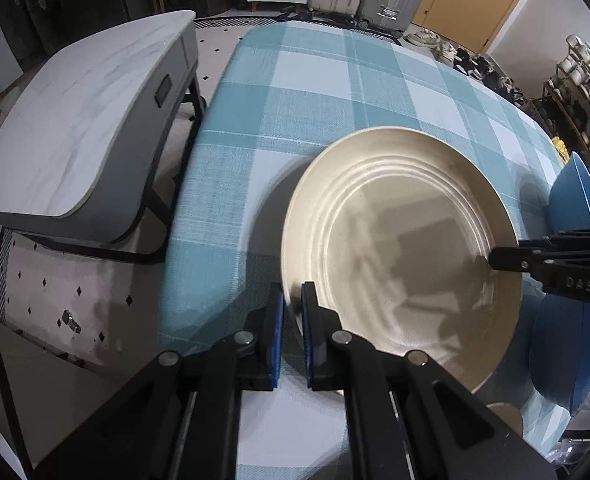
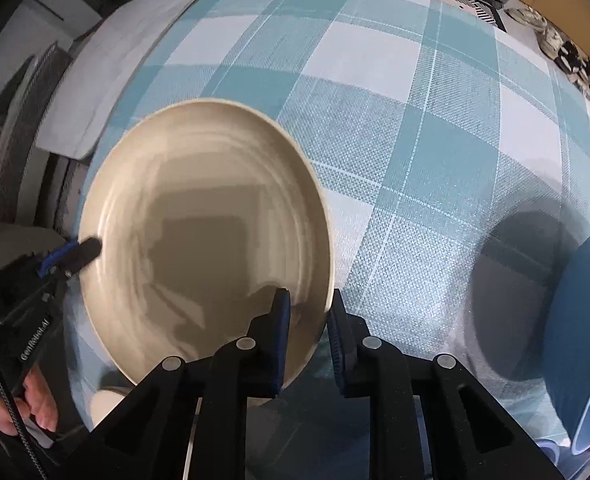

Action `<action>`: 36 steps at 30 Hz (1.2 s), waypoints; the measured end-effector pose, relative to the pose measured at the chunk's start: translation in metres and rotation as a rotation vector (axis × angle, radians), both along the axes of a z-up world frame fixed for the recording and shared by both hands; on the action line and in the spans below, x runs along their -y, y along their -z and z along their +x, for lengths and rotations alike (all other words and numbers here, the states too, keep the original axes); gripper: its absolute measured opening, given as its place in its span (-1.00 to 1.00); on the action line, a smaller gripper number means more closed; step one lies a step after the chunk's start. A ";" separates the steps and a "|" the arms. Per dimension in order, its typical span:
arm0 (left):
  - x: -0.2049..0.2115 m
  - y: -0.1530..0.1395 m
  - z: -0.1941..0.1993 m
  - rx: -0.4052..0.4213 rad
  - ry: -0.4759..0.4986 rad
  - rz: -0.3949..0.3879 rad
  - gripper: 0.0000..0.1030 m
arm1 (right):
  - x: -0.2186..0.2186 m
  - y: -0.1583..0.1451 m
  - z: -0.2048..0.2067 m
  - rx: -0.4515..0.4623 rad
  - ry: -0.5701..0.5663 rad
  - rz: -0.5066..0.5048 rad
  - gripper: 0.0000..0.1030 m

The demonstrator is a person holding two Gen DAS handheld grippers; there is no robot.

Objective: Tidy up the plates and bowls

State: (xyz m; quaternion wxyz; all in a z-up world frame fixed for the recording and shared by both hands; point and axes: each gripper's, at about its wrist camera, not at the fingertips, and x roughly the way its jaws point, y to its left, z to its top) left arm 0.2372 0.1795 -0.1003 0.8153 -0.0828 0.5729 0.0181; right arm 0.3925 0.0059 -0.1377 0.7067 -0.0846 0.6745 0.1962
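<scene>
Now the left gripper (image 1: pixel 293 296) is closed on the near-left rim of the cream plate (image 1: pixel 399 248) above the checked tablecloth (image 1: pixel 315 92), while the right gripper (image 2: pixel 309 312) has its jaws around the opposite rim, and a blue bowl (image 2: pixel 579 340) is at the right.

Both grippers are black, angular plastic, the left gripper (image 1: pixel 292 300) and right gripper (image 2: pixel 310 308) each with blue ribbed pads (image 1: pixel 279 320) and round silver pivot screws (image 1: pixel 244 337). White lettering (image 1: pixel 579 284) marks one body. A braided black cable (image 2: pixel 11 404) runs past the hand (image 2: pixel 35 404).
</scene>
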 end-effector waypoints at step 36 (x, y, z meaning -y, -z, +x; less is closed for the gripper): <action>0.002 -0.086 -0.122 0.113 -0.023 -0.001 -0.86 | 0.013 -0.103 -0.104 0.139 -0.014 0.171 -0.79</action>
